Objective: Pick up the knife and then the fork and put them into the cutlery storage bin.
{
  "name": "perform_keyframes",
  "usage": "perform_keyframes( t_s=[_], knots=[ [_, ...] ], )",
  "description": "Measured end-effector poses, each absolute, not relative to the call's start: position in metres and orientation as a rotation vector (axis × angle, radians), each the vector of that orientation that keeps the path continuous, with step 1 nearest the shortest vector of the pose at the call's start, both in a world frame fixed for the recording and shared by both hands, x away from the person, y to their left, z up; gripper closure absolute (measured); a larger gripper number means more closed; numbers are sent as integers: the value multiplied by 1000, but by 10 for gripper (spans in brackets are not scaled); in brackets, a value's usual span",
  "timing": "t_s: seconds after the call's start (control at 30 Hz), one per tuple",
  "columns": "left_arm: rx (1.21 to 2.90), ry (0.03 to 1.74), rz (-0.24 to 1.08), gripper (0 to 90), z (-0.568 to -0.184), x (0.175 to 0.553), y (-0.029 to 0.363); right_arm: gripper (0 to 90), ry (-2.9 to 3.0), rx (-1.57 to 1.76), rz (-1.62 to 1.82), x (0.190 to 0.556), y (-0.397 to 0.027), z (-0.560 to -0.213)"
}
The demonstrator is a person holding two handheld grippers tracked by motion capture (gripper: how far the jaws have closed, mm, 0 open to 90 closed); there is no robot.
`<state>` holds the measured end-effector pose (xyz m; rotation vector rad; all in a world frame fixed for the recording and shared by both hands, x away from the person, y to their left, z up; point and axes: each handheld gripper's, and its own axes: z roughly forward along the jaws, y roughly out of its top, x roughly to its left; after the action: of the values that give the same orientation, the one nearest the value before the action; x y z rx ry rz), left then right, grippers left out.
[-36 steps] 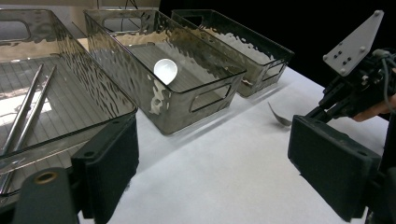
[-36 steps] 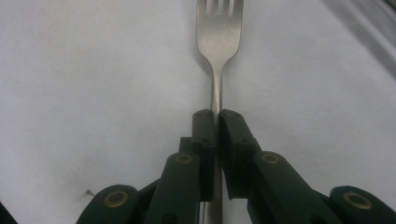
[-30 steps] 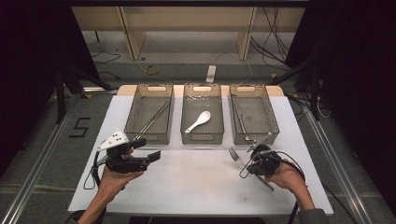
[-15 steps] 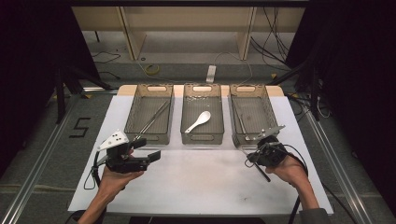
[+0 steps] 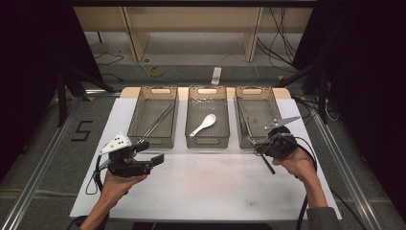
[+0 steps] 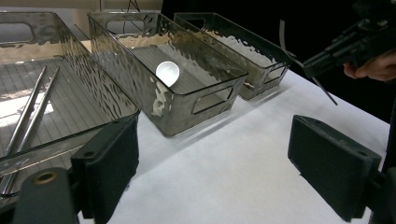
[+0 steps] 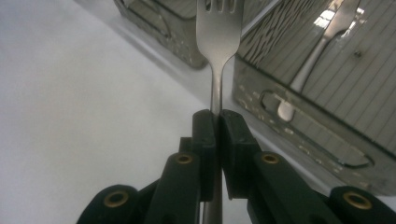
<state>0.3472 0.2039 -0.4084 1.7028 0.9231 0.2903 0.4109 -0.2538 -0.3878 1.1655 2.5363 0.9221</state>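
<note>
Right gripper [image 7: 215, 116] pinches the fork [image 7: 218, 42] mid-handle, tines forward, just near of the right bin [image 5: 282, 125], which already holds a utensil, so likely headed there. Left gripper [image 5: 152, 159] idles spread over the table [image 5: 201, 191], near left.

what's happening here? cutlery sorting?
Looks like it. A person holds a gripper in each hand. The right gripper is shut on a fork by its handle, lifted near the right bin, which already holds cutlery. The left gripper rests open over the table, holding nothing. The middle bin has a white spoon; the left bin has chopsticks.
</note>
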Motion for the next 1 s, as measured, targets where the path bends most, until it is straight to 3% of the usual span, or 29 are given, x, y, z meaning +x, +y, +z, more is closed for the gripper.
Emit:
perform_keyframes(
  t_s=[1.0],
  knots=[
    [1702,920,289,157,-408,347,204,853,2304,1335,1055,483,-249,-343]
  ],
)
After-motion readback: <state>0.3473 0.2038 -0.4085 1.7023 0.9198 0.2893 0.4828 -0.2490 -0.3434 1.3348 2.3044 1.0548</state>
